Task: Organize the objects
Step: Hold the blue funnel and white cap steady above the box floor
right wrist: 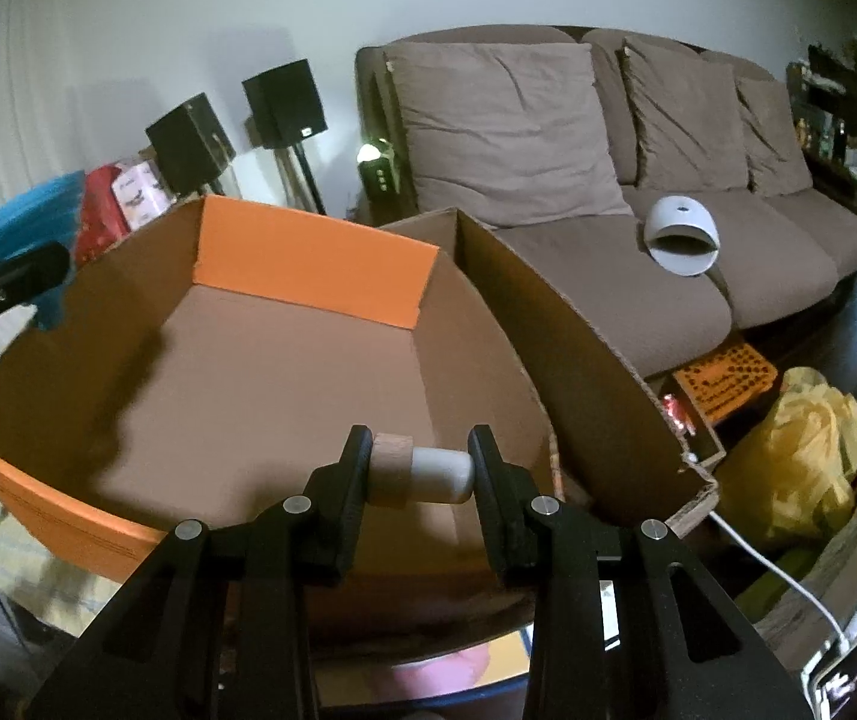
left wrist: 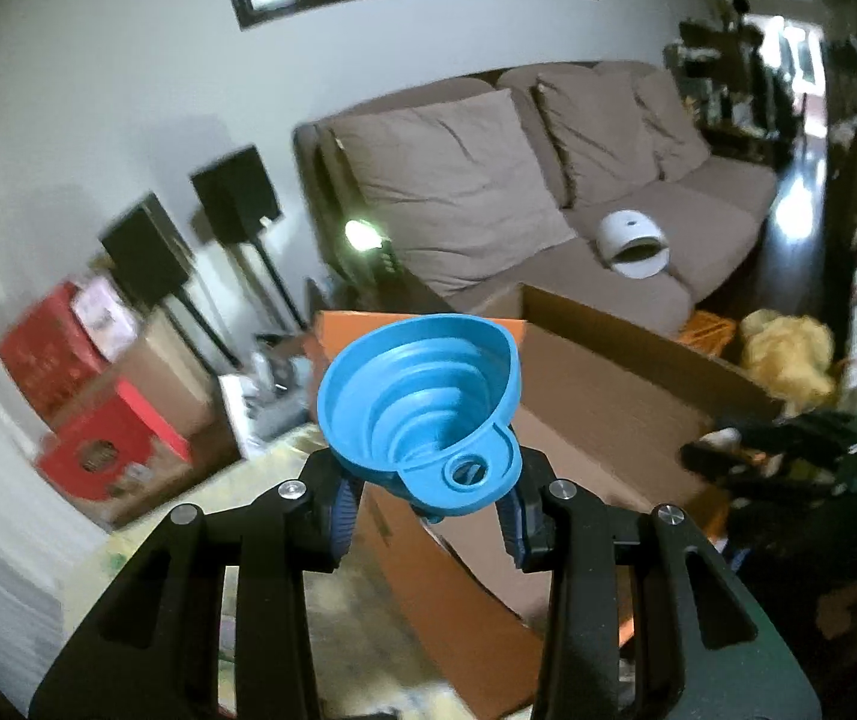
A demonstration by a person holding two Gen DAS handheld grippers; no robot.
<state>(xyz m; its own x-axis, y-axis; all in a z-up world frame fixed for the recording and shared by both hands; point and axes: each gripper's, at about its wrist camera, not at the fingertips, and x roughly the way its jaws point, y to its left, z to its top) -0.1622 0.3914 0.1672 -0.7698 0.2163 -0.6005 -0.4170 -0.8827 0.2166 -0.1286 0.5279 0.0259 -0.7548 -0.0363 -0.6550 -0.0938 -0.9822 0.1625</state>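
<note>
Gaping cardboard box (right wrist: pixel 284 360), bare brown floor

A wood-and-white stopper (right wrist: pixel 417 475) is clamped sideways between the jaws of the right gripper (right wrist: pixel 419 471), held over the open cardboard box (right wrist: pixel 284 360); a sofa (right wrist: pixel 638 228) is seen at two o'clock.
</note>
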